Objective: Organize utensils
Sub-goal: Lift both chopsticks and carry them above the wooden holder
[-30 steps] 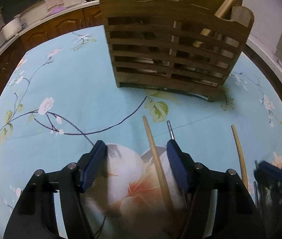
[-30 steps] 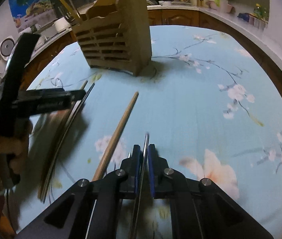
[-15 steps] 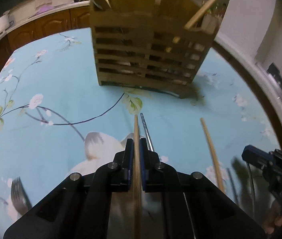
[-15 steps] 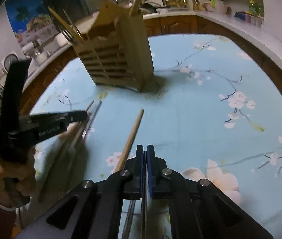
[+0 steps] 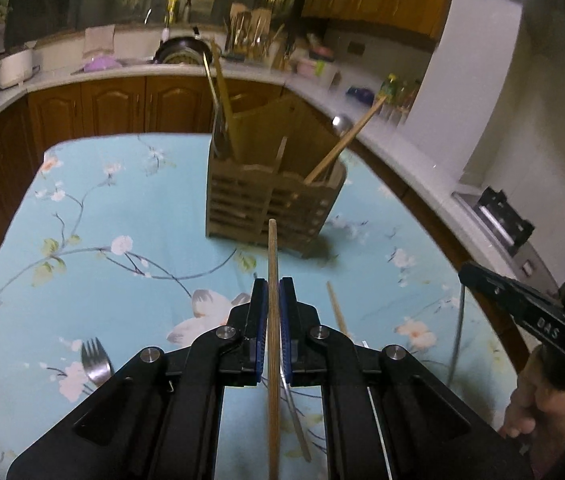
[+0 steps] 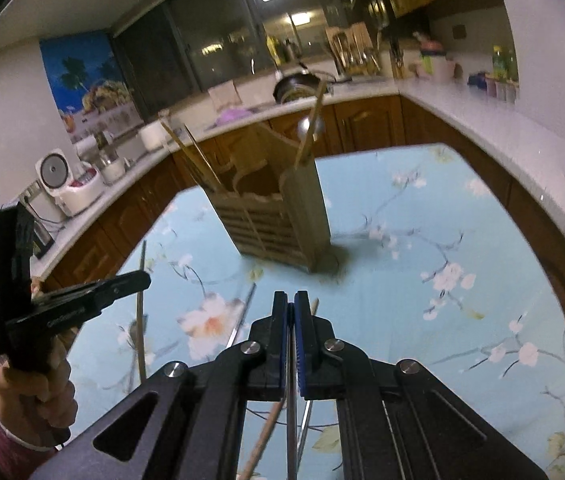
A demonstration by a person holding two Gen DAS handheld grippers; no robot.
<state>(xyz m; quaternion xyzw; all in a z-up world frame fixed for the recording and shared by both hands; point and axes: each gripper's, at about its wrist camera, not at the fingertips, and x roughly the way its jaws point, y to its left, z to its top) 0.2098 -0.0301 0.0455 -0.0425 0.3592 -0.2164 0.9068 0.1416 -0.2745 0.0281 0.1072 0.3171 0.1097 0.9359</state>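
Observation:
My left gripper is shut on a wooden chopstick, lifted above the table and pointing toward the slatted wooden utensil holder. My right gripper is shut on a thin metal chopstick, also raised, with the holder ahead. The holder stands on the blue floral tablecloth and has chopsticks and a spoon standing in it. Another wooden chopstick and a metal chopstick lie on the cloth below.
A fork lies on the cloth at the left. The kitchen counter with pots and appliances curves behind the table. A rice cooker stands on the counter at the left. The left gripper also shows in the right wrist view.
My left gripper closed on the wooden chopstick and lifted it. My right gripper lifted with the metal chopstick. Both now sit higher and farther from the holder.

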